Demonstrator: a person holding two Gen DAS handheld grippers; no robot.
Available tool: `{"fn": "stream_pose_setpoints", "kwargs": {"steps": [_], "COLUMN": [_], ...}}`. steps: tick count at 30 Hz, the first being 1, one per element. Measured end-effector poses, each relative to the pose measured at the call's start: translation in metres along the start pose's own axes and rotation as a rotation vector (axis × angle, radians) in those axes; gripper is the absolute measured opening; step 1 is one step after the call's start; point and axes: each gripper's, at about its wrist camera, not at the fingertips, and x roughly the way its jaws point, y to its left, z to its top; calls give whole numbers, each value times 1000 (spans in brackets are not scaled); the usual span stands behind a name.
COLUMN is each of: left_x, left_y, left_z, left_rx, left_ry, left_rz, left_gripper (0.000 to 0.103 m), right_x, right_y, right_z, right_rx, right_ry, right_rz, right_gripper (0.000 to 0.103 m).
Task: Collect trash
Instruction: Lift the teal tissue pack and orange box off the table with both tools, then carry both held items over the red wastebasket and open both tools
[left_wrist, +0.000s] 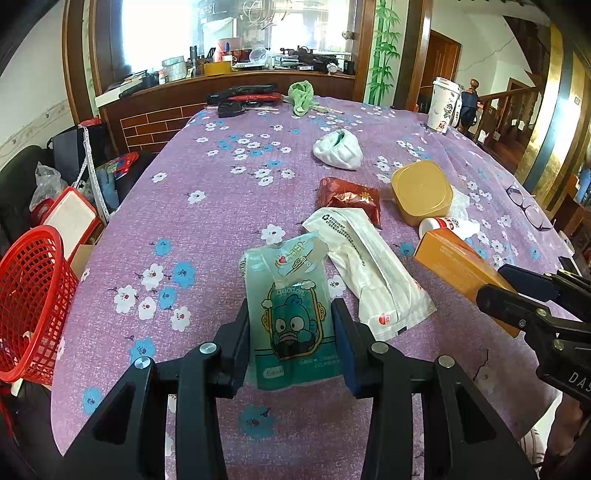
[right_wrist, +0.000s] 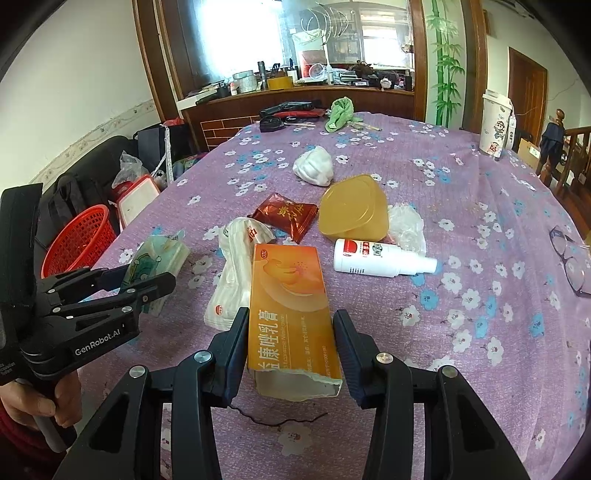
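A teal tissue pack (left_wrist: 291, 295) with a cartoon face lies on the purple flowered tablecloth (left_wrist: 207, 229). My left gripper (left_wrist: 290, 306) is shut on it, one pad pressing each long side. An orange medicine box (right_wrist: 288, 295) with a torn near end sits between the fingers of my right gripper (right_wrist: 291, 317), which is shut on its sides. In the right wrist view the left gripper (right_wrist: 147, 277) shows at the left with the teal pack (right_wrist: 159, 254) in it. A red mesh basket (left_wrist: 29, 295) stands off the table's left edge.
Beyond the grippers lie a white wrapper (left_wrist: 373, 273), a red snack packet (left_wrist: 349, 197), a yellow tub (left_wrist: 421, 192), a white spray bottle (right_wrist: 380, 258) and a crumpled white wad (left_wrist: 338, 147). A paper cup (left_wrist: 443, 103) and glasses (right_wrist: 570, 258) sit at the right.
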Motion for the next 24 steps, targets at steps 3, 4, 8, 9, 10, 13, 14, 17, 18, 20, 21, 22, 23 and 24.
{"fn": "stream_pose_setpoints", "kwargs": {"steps": [3,4,8,9,10,13,14,17,18,20,21,22,23,24], "left_x": [-2,-3,-6,-6,-7,-10,-11,-15,-16,-19,-20,-22,-24,-26], "left_y": [2,3,5,7,8,13,15,21,23,30,33,37,40,44], "left_z": [1,1,2,2,2,3,4,5,6,6,6,7,7,7], "left_rx": [-5,-6,-14,-16,-18,-28,-31,-44,-49,-60,-65,-72,-80,-87], "left_ry": [-3,-4,-7,-8,-10,-20,-23,-33,-36,-43,-46,-51,-55,-60], "left_rz": [-3,-3,-4,-5,-4,-3,-2,2,5,8,10,12,15,19], "left_gripper": [40,40,40,40,40,40,40,40,40,40,40,40,40,40], "right_x": [0,0,0,0,0,-1,-1,0,1,2,3,3,4,5], "right_y": [3,4,9,10,11,17,19,26,29,35,39,42,47,50], "right_z": [1,1,4,5,7,11,12,17,19,22,24,26,29,30], "right_rx": [-3,-4,-13,-16,-19,-30,-34,-42,-45,-55,-61,-66,-72,-77], "right_ry": [2,2,1,-1,-2,-6,-7,-3,0,3,3,3,5,6], "right_rz": [4,6,10,11,13,20,23,36,43,51,55,60,69,75], "right_gripper": [49,49,49,49,49,49,49,49,49,49,49,49,49,49]}}
